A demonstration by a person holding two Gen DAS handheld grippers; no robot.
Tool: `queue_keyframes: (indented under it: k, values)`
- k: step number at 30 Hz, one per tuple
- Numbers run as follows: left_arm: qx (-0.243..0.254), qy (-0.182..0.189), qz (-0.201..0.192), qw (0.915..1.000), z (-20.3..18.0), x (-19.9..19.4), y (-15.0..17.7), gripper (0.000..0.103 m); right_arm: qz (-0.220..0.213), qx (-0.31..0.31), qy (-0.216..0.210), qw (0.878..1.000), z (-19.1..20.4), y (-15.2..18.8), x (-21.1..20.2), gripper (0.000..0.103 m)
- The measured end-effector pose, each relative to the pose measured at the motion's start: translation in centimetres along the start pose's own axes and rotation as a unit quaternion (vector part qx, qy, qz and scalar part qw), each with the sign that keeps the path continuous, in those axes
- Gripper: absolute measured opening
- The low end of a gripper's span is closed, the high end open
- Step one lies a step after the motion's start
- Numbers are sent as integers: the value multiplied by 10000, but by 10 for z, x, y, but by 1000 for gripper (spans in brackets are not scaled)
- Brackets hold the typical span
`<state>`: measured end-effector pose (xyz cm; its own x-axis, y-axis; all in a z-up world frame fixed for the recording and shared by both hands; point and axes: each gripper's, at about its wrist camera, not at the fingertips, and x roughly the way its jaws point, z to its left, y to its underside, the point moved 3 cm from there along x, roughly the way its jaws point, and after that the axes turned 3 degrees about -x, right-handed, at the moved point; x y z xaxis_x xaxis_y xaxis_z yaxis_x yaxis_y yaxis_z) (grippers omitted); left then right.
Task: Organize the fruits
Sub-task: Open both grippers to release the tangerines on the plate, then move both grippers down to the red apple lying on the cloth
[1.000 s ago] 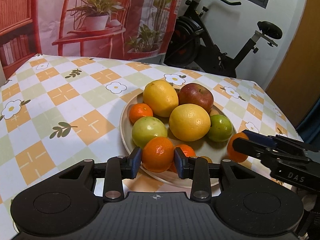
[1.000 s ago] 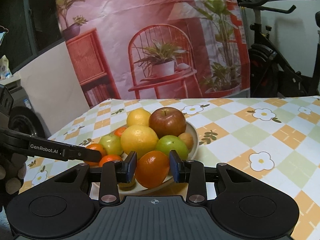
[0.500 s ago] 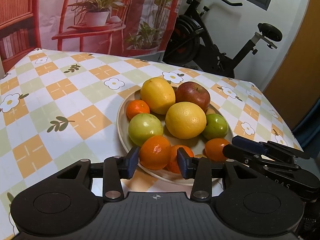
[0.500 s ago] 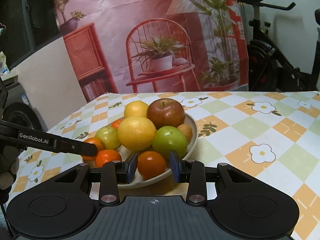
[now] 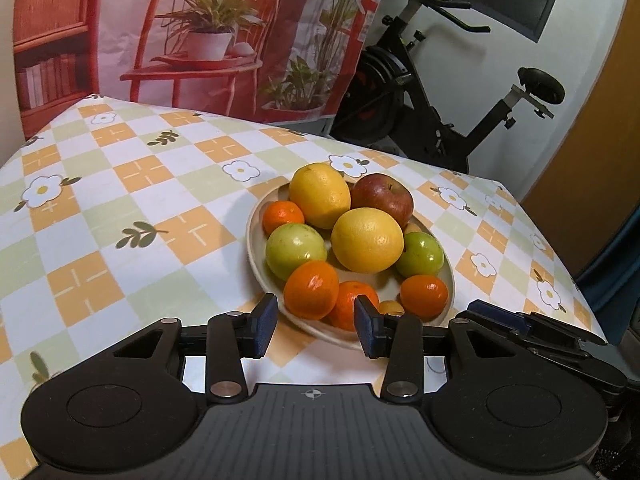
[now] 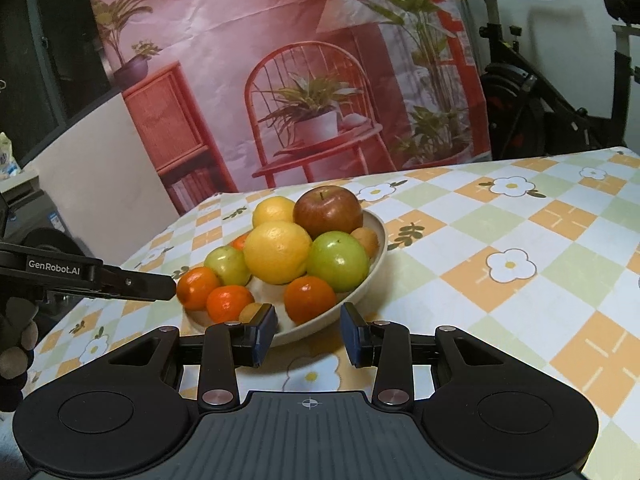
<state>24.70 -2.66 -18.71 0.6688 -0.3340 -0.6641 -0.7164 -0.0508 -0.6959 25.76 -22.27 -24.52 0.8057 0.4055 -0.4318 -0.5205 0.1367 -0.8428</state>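
A table covered with a checked tablecloth [image 5: 132, 184] in orange, pale green and white, printed with daisies and leaves, fills both views. Behind it hangs a red backdrop [image 6: 288, 80] picturing a chair and potted plants, and an exercise bike [image 5: 432, 112] stands to one side.

On the cloth sits a round beige plate [image 5: 253, 240] heaped with fruit. Two large yellow citrus fruits [image 5: 367, 239] and a red apple [image 5: 382, 200] sit at the middle and far side, with a green apple on either flank [image 5: 295, 249]. Four small oranges [image 5: 311, 289] lie mostly along the near rim, and a small brownish fruit [image 6: 365, 240] rests against the plate's edge.

The left gripper [image 5: 316, 319] hovers just short of the plate's near rim, its blue-padded fingers [image 5: 264, 320] apart with nothing pressed between them; the oranges lie beyond the tips. The right gripper [image 6: 308, 334] is poised the same way at another side of the plate, fingers apart and empty, an orange [image 6: 310, 299] just beyond the gap. Neither touches any fruit.
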Motion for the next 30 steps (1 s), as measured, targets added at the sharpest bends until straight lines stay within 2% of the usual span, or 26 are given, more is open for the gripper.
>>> queue_keyframes:
  k: [22,26,30]
  values:
    - [47,-80,-46,9999,2,-36,18,44,73,-228,-71,9997,27,10,-28,35]
    - [64,-43,-49,10000,0,-41,22,44,97,-462,-253,9986,43,10,-36,37]
    - [98,21,-45,9999,-1,-46,26,44,231,-985,-460,9938,68,17,-43,39]
